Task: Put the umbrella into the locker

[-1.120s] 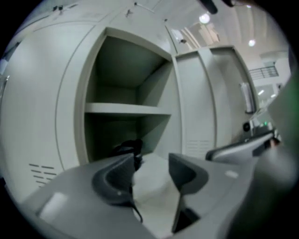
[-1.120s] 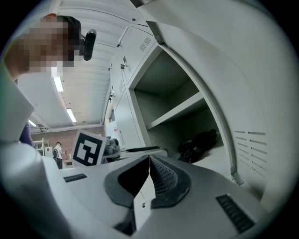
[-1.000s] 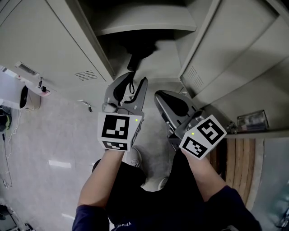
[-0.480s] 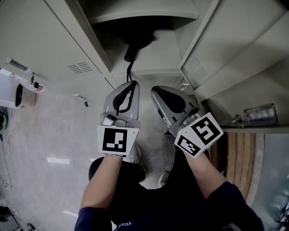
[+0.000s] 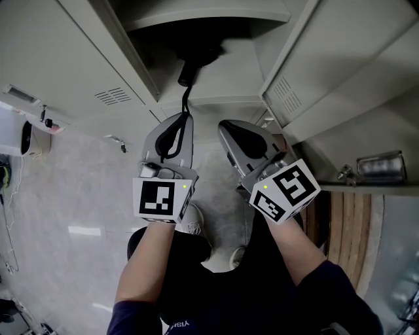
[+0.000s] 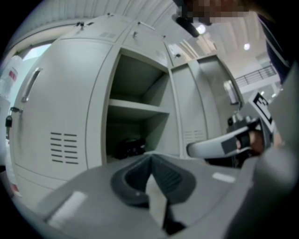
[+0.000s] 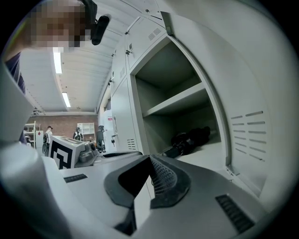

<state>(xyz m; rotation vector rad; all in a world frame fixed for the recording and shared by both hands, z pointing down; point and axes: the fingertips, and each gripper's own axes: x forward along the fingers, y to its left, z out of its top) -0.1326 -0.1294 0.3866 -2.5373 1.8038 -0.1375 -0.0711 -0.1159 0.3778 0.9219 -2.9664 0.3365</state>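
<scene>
The black folded umbrella (image 5: pixel 200 53) lies on the floor of the open locker compartment (image 5: pixel 216 88), under a shelf (image 5: pixel 203 18). Its handle (image 5: pixel 187 73) points out towards me and a thin strap (image 5: pixel 184 99) hangs from it over the locker's front edge. My left gripper (image 5: pixel 186 118) is just below that strap, jaws shut, with nothing seen between the pads in the left gripper view (image 6: pixel 150 159). The right gripper (image 5: pixel 226 125) is beside it, also shut and empty (image 7: pixel 150 159). Both gripper views show the umbrella (image 6: pixel 129 146) (image 7: pixel 190 138) deep inside, apart from the jaws.
The locker's doors stand open on both sides: the left one (image 5: pixel 72 59) and the right one (image 5: pixel 340 72), each with vent slots. More shut lockers continue to either side. A wooden bench (image 5: pixel 344 229) is at my right, and a white device (image 5: pixel 29 141) sits on the tiled floor at left.
The left jaws were open around the hanging strap and are now shut. Both grippers have sunk a little below the locker opening; the umbrella stays inside.
</scene>
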